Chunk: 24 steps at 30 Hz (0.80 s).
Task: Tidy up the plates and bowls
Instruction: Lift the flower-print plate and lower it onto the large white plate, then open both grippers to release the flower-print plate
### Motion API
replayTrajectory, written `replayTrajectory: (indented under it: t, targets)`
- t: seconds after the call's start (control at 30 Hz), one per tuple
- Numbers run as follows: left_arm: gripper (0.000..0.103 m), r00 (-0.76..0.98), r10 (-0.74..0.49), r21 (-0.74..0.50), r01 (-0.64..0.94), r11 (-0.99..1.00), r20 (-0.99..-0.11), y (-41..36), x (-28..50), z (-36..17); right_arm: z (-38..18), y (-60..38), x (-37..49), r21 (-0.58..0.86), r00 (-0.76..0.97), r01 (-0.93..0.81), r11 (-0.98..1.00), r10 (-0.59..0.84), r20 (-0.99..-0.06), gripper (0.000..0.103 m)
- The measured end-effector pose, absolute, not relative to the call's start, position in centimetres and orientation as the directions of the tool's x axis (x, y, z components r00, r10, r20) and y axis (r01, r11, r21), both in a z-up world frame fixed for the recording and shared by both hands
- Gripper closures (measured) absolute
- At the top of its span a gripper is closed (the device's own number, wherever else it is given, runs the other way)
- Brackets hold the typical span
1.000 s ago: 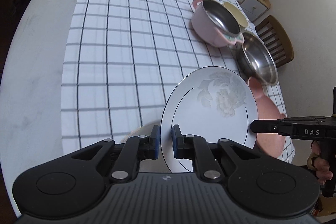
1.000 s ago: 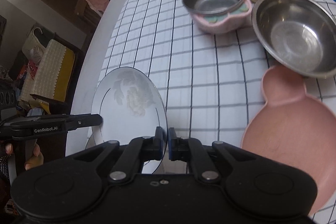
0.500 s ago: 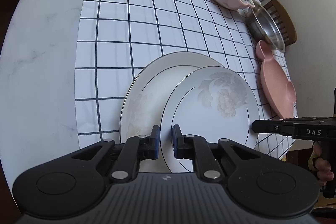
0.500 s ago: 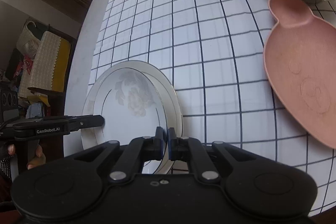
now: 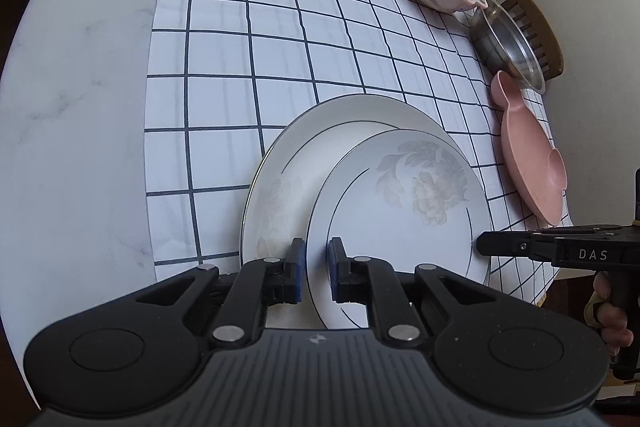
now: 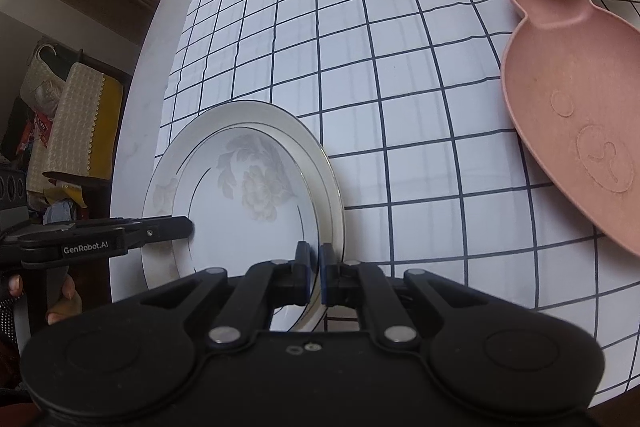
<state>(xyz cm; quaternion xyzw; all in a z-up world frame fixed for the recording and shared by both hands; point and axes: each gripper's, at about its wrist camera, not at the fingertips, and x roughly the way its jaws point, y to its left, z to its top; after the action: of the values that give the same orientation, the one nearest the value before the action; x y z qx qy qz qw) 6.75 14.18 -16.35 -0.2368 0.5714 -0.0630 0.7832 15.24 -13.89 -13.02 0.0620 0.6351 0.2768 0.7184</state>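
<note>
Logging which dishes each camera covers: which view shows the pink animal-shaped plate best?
The right wrist view. The pink plate lies close and face-up there, its embossed marks and ear-like tab readable, though the frame edge cuts it off. In the left wrist view the same plate is seen whole but small, far right and foreshortened.

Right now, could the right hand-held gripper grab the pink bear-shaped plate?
Probably not yet: the right hand-held gripper is shut on the small flowered plate. The pink bear-shaped plate lies uncovered nearby.
</note>
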Motion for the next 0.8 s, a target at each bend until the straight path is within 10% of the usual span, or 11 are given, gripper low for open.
replayTrajectory:
  t: [0.8]
  targets:
    - [0.092,0.432,-0.301,-0.378,-0.105,0.92,-0.85,13.9,5.3,-12.4,-14.1,-12.4,15.0,0.413,0.07,-0.317,0.854,0.455,-0.888,0.092]
